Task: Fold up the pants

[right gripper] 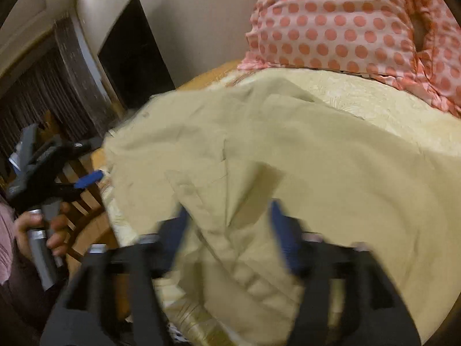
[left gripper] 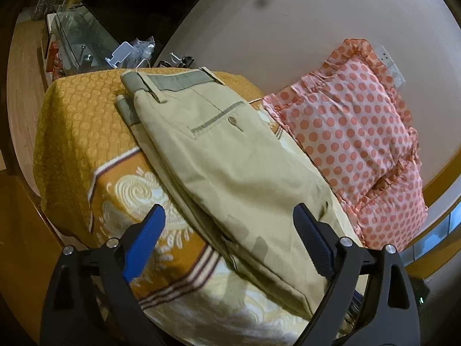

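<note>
Left hand-held gripper [left gripper: 227, 225] spread wide over pants [left gripper: 230, 155]

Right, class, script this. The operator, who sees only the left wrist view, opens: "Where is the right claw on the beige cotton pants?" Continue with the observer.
Observer: The right claw sits over bunched fabric at one end of the beige cotton pants. Blur hides whether it grips.
Operator: Can you see my left claw from there?
Observer: Yes. The left claw hangs beside the pants, apart from the fabric, with a bare hand around its grey handle.
</note>
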Demonstrator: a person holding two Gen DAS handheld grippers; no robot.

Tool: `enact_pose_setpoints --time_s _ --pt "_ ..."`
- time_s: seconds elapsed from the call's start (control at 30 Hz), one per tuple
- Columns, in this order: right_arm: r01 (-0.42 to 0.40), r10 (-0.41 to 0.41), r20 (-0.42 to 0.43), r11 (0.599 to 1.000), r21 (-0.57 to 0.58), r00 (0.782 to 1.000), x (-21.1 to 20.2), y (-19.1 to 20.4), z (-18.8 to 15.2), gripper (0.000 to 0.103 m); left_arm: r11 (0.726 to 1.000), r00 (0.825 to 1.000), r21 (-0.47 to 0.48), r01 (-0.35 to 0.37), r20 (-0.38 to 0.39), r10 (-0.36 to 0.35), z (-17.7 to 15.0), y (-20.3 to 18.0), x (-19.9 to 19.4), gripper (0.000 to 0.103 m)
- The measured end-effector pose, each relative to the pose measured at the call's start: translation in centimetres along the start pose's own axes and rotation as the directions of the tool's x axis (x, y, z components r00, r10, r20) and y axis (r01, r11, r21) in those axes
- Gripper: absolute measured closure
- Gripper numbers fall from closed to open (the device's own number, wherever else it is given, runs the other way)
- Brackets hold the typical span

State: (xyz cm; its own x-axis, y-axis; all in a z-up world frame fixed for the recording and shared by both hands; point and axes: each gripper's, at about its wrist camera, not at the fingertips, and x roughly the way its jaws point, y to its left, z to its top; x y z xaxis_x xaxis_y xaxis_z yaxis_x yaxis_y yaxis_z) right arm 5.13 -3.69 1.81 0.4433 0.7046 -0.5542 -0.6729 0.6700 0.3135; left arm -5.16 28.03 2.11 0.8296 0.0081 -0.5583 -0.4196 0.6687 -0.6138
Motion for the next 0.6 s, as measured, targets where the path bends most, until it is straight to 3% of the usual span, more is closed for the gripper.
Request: enact_pose_setpoints --time_s 0.03,0.13,0.33,0.37,0.43,0.47,0.5,0.6 --pt "-0.001 0.0 0.033 1.0 0.017 0.999 -1.0 -0.4 -0.1 0.017 1.0 1.0 0.0 -0.006 0.003 0.006 0.3 0.0 0.3 0.013" --pt "-0.02 0.008 0.138 0.996 0.09 0.99 -4.6 -2.2 0.0 0.016 1.0 1.0 -0.013 -0.021 0.002 0.021 1.3 0.1 1.1 0.013" --pt "-0.052 0.01 0.216 0.981 0.189 0.976 -7.7 -4.6 0.2 0.012 0.994 1.0 -0.106 -0.024 0.018 0.026 3.6 1.1 2.6 0.015" --pt "-0.055 0.011 0.22 0.979 0.195 0.975 -7.8 -4.7 -0.1 0.012 0.992 0.999 -0.122 -0.024 0.021 0.027 3.8 1.3 2.6 0.021" --pt "-0.058 0.011 0.223 0.977 0.205 0.975 -7.8 -5.1 -0.2 0.012 0.985 0.999 -0.171 -0.031 0.015 0.034 4.3 2.1 3.0 0.044" --pt "-0.061 0.011 0.226 0.975 0.213 0.974 -8.0 -5.3 -0.6 0.012 0.981 0.999 -0.189 -0.04 -0.001 0.04 4.4 2.5 3.3 0.074" --pt "-0.065 0.013 0.228 0.973 0.22 0.974 -8.2 -5.6 -0.8 0.012 0.979 0.998 -0.194 -0.066 -0.027 0.062 4.7 2.7 3.8 0.084" --pt "-0.063 0.001 0.244 0.967 0.247 0.97 -9.2 -6.7 -1.4 0.012 0.994 0.996 -0.072 -0.084 0.001 0.085 5.5 0.1 3.3 0.092"
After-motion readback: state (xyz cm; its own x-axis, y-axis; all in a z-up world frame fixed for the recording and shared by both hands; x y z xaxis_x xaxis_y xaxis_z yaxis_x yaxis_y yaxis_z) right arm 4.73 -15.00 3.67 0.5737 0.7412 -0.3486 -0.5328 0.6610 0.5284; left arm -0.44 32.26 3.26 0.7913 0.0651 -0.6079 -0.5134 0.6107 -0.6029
